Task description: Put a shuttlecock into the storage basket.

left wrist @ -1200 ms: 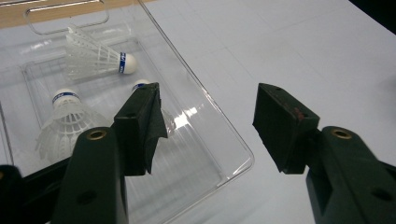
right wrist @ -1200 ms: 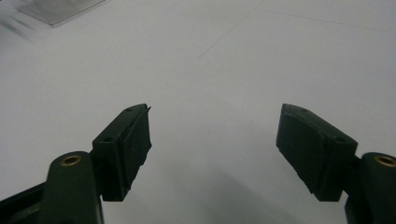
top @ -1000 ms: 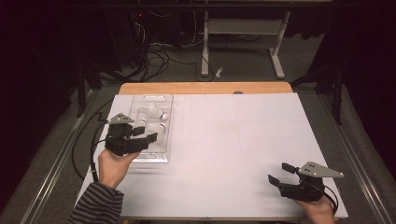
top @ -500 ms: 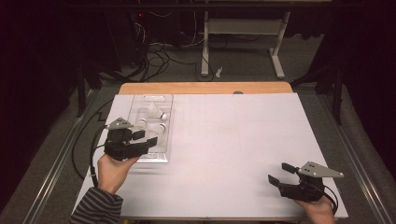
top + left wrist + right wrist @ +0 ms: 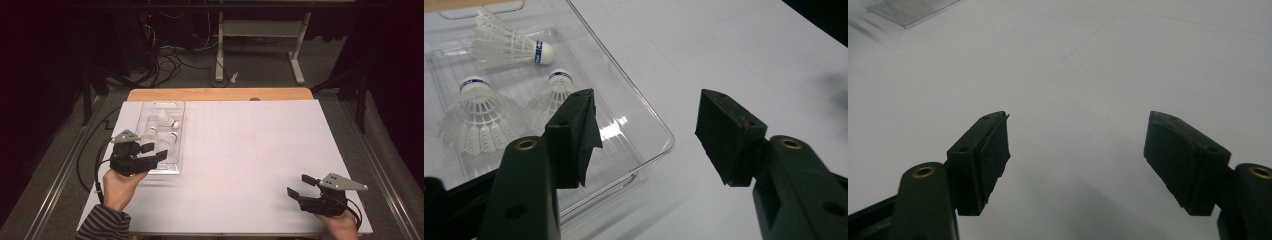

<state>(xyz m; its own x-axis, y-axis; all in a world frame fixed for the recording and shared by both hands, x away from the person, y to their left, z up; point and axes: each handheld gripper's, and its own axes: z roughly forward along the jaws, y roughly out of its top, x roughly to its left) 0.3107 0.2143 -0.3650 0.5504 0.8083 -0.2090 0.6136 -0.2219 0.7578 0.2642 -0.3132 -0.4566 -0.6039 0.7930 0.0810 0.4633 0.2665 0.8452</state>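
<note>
A clear plastic tray [image 5: 176,162] lies on the left of the white table [image 5: 240,145], with three white shuttlecocks in it. In the left gripper view these are one lying on its side [image 5: 509,47] at the back and two standing cork-up [image 5: 476,115] [image 5: 551,97]. My left gripper [image 5: 155,151] hovers over the tray's near right corner, open, its jaws [image 5: 649,125] straddling the tray's wall [image 5: 644,115] with nothing gripped. My right gripper [image 5: 298,185] rests at the near right of the table, open and empty [image 5: 1075,150].
A wooden strip [image 5: 220,94] edges the table's far side. Beyond it, cables [image 5: 165,55] and a white desk frame [image 5: 260,30] stand on the floor. A corner of the tray [image 5: 913,10] appears at the top left of the right gripper view.
My left gripper has drawn back slightly toward the tray's near end. The right gripper has stayed put.
</note>
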